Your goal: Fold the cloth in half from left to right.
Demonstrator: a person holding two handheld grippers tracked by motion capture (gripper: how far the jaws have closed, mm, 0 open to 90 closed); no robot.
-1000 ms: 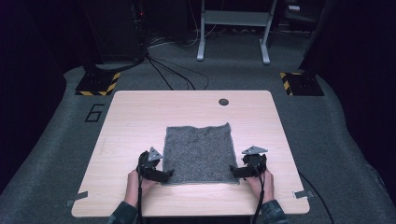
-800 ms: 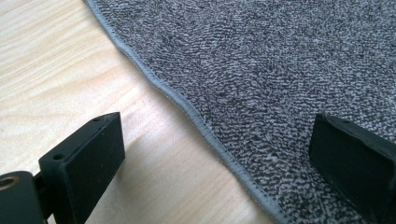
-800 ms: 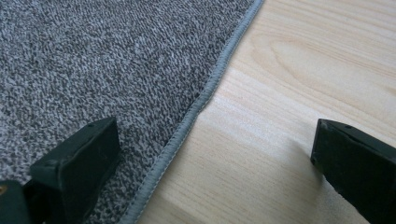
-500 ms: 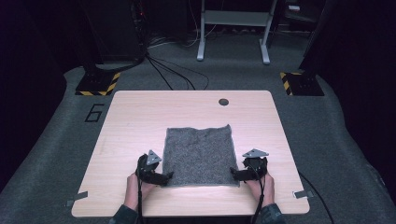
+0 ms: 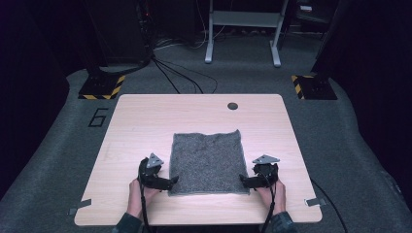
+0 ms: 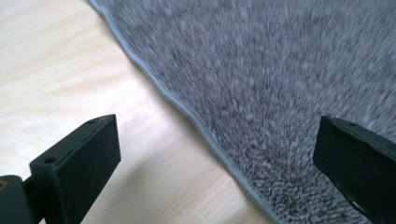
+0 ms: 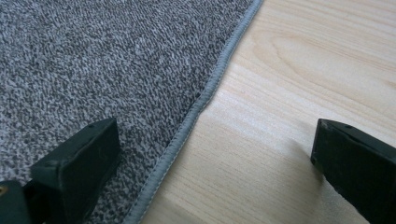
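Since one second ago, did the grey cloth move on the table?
No. The grey cloth keeps its place on the table, with the same gap to the dark round hole beyond it.

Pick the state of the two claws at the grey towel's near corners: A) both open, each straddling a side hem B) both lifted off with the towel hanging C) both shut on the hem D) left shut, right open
A: in each gripper view the jaws stand wide apart, one over the grey towel and one over the wooden table, so the left claw and right claw each straddle a hem, with the towel lying flat.
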